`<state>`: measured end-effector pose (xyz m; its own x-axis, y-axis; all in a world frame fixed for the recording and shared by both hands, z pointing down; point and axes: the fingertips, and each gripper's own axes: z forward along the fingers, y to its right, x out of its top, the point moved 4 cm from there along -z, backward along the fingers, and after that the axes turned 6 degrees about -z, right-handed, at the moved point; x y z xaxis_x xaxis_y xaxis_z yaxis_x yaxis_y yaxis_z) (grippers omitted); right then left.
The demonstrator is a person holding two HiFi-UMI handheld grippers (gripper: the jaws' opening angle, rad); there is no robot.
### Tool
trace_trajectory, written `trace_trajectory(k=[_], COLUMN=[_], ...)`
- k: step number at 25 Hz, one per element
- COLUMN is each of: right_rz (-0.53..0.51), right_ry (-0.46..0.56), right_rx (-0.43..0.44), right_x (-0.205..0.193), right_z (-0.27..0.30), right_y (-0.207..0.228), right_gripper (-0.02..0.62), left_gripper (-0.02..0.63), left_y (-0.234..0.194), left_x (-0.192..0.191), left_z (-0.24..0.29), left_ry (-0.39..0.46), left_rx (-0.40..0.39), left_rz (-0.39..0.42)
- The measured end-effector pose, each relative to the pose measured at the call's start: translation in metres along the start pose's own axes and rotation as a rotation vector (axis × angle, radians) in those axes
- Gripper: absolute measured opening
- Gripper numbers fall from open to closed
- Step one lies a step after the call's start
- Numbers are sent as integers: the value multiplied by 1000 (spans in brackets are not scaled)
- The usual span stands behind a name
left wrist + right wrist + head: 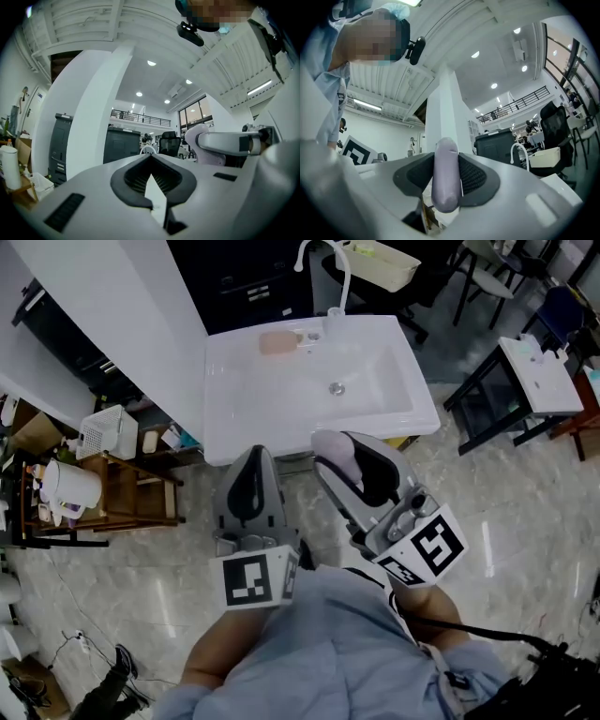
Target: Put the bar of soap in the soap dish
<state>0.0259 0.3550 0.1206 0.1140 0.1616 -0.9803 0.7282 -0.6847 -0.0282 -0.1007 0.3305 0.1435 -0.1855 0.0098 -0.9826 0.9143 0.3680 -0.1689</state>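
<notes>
The fingers [133, 182] of my left gripper [151, 158] meet at their tips with nothing between them; only a narrow wedge of gap shows lower down between the ribbed pads. In the head view that left gripper [251, 460] sits low and left, just short of the near edge of the white washbasin [225, 427]. On the basin's far rim lies the peach-coloured soap dish [277, 341], with no soap in it, just left of the base of the curved white faucet [339, 277]. The drain [337, 388] lies right of centre in the bowl. To the right, my right gripper [334, 448] has its jaws held wide around the lilac bar of soap [445, 176], which stands on edge, pinched on both flat sides by the pads. The soap is near the basin's near edge, well apart from the dish.
</notes>
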Motion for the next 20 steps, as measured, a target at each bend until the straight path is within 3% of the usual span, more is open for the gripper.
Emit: trace_trajectory(k=[10, 20], right_rz=[-34, 9], right_ry=[-16, -8], right_rx=[-32, -14], right_x=[-2, -21], right_z=[28, 60], right_y=[20, 82], right_gripper=[153, 153], left_gripper=[5, 5], left_y=[-18, -24], left_x=[-11, -27], left_z=[36, 101], left_ry=[-11, -69], left_rx=[-41, -10], left_rz=[-43, -2])
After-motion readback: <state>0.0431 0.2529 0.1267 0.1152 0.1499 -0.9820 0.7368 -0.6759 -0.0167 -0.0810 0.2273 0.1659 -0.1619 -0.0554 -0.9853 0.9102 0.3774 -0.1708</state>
